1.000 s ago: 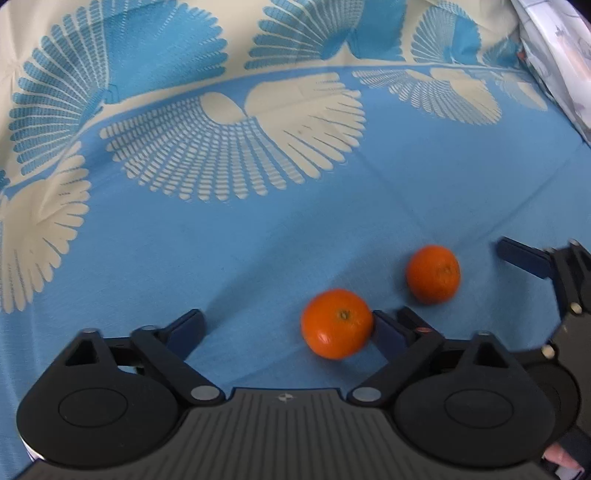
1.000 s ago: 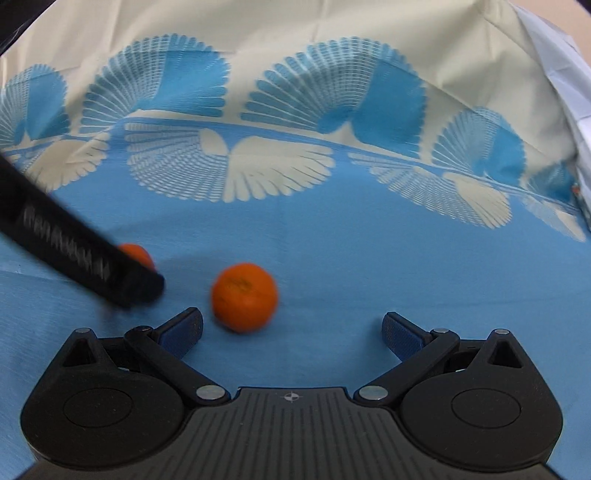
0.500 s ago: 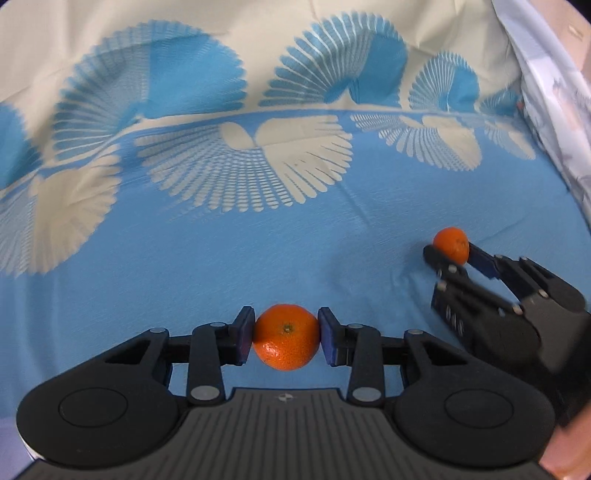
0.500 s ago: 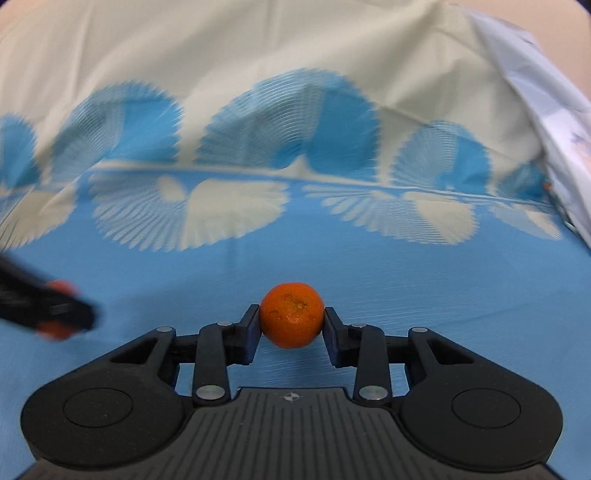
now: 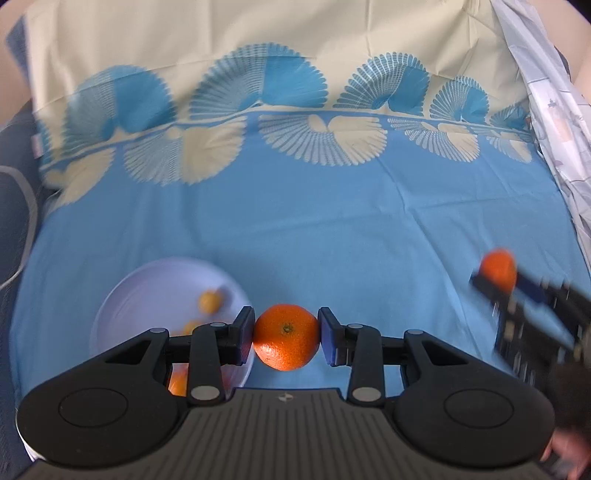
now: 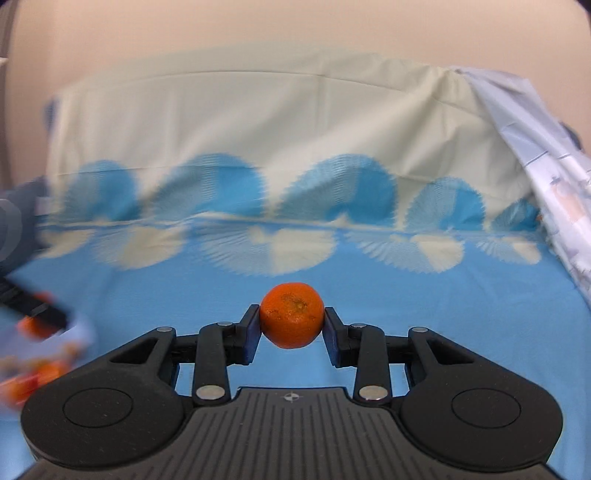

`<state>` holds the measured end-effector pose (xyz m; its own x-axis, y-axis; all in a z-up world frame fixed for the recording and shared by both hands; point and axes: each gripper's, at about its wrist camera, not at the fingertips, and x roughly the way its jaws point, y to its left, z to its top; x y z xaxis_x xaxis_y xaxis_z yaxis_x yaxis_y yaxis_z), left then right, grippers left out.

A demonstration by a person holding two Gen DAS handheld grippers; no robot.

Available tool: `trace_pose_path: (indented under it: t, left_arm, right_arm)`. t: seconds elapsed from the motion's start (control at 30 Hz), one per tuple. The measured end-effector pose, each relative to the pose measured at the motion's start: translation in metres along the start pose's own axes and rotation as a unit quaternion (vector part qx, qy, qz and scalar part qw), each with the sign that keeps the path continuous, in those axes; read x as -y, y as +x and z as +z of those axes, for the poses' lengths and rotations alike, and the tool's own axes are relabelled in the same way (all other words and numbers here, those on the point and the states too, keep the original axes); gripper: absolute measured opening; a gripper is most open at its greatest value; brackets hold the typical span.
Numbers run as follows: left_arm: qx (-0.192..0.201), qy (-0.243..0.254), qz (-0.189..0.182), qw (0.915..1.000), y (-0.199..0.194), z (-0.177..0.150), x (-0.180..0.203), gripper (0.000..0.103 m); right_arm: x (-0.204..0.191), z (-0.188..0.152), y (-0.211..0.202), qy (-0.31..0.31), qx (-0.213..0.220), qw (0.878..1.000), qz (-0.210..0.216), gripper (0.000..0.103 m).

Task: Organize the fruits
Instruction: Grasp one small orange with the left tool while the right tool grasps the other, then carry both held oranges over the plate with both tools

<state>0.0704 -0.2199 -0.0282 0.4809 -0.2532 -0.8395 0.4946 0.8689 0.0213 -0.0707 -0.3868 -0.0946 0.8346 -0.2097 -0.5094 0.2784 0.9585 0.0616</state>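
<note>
An orange mandarin (image 5: 286,341) hangs above the blue cloth with my left gripper (image 5: 286,332) shut on it, blue pads pressing both sides. Just left of it and below lies a white plate (image 5: 147,288) holding several small orange fruits (image 5: 209,301), partly hidden by my fingers. A second mandarin (image 6: 291,314) is clamped in my shut right gripper (image 6: 291,326), also lifted off the cloth. The left wrist view shows that right gripper (image 5: 498,282) blurred at the right edge with its mandarin (image 5: 498,271). The left gripper (image 6: 37,314) appears blurred at the left edge of the right wrist view, over the plate rim (image 6: 79,332).
A blue and cream tablecloth (image 5: 332,221) with fan patterns covers the surface. A pale printed cloth (image 5: 554,129) hangs along the right side. A grey-blue object (image 5: 14,177) sits at the left edge. A beige wall (image 6: 258,33) rises behind.
Both grippers closed on the two mandarins that lay on the cloth and lifted them. Both have moved left, bringing the white plate into view.
</note>
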Motion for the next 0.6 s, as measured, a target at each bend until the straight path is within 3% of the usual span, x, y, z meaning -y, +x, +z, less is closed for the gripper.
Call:
trace_pose_path:
  t: [0.23, 0.4, 0.6]
  left_arm:
    - [0.028, -0.010, 0.025, 0.9993, -0.091, -0.055, -0.036, 0.041]
    - [0.048, -0.040, 0.048, 0.9969, -0.148, -0.102, -0.068, 0.041]
    - [0.047, -0.093, 0.074, 0.9918, -0.188, -0.157, -0.107, 0.041]
  right_arm:
    - [-0.073, -0.012, -0.108, 0.001, -0.027, 0.993, 0.114, 0.037]
    - [-0.118, -0.014, -0.163, -0.037, -0.005, 0.989, 0.141, 0.037]
    - [-0.160, -0.014, -0.199, -0.078, -0.001, 0.980, 0.182, 0.037]
